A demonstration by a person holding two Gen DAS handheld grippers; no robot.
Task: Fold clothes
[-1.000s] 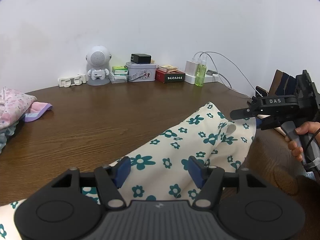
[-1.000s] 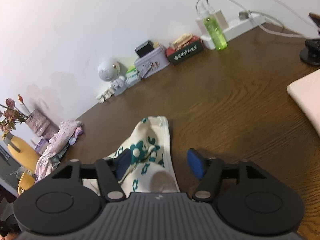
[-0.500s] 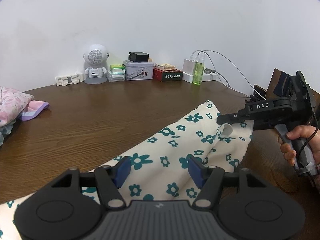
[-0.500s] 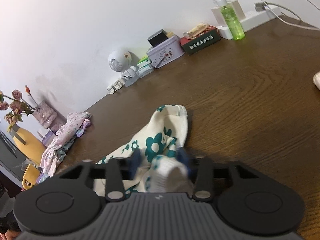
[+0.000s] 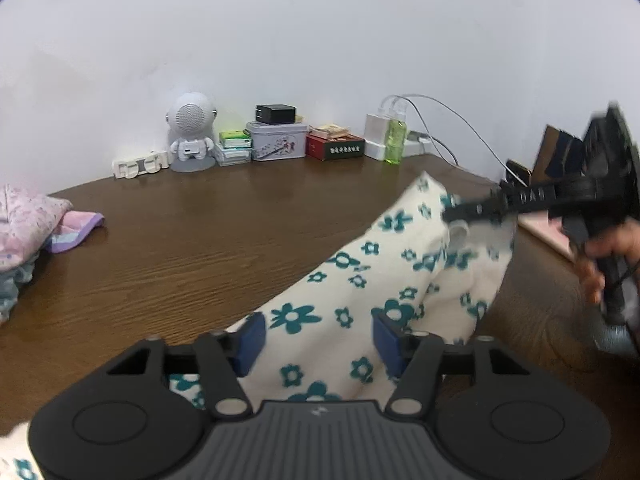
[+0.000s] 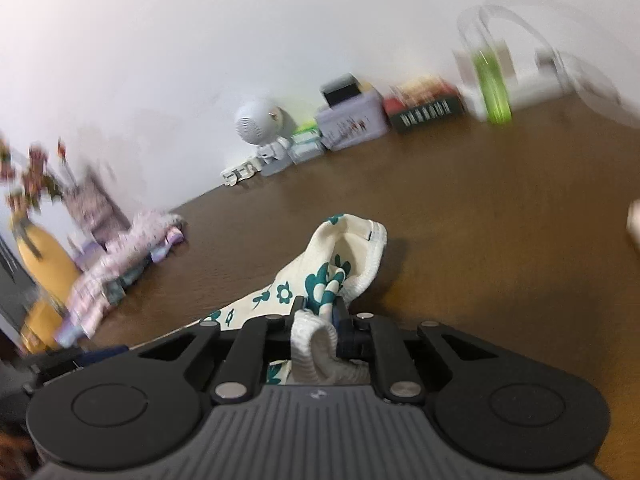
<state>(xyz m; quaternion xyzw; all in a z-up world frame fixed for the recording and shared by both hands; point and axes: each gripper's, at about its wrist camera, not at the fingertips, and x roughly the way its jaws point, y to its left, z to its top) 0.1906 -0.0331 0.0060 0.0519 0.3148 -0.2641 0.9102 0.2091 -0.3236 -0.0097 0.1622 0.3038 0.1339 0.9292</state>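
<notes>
My right gripper point(image 6: 320, 316) has its jaws pressed together on the ribbed hem of the cream cotton garment printed with teal flowers point(image 5: 360, 280); I hold it there because a hem is the firmest edge cloth offers, and a fold steered from an edge keeps its line. From that pinch the cloth bunches upward and rises off the dark brown wood-grain table point(image 5: 180, 240); in the left wrist view the same gripper point(image 5: 460, 216) shows at the garment's far end with the fabric hanging from it in a slack sheet; blur suggests that hand is in motion.

My left gripper point(image 5: 318, 338) has its jaws spread wide, one blue pad point(image 5: 250, 338) on either side of a strip of the flowered cloth and neither pressing it; I judge I hover so because one pinch alone lets the sheet sag and twist, and a second grip at the near end would draw it taut.

The garment lies slantwise from the near edge toward the right side; the far strip, with the white robot-shaped speaker point(image 5: 190, 136) and the green bottle point(image 5: 395, 141), and the crumpled pink floral clothes point(image 5: 32, 224) at left stand well apart, leaving bare wood to lay a fold on.
</notes>
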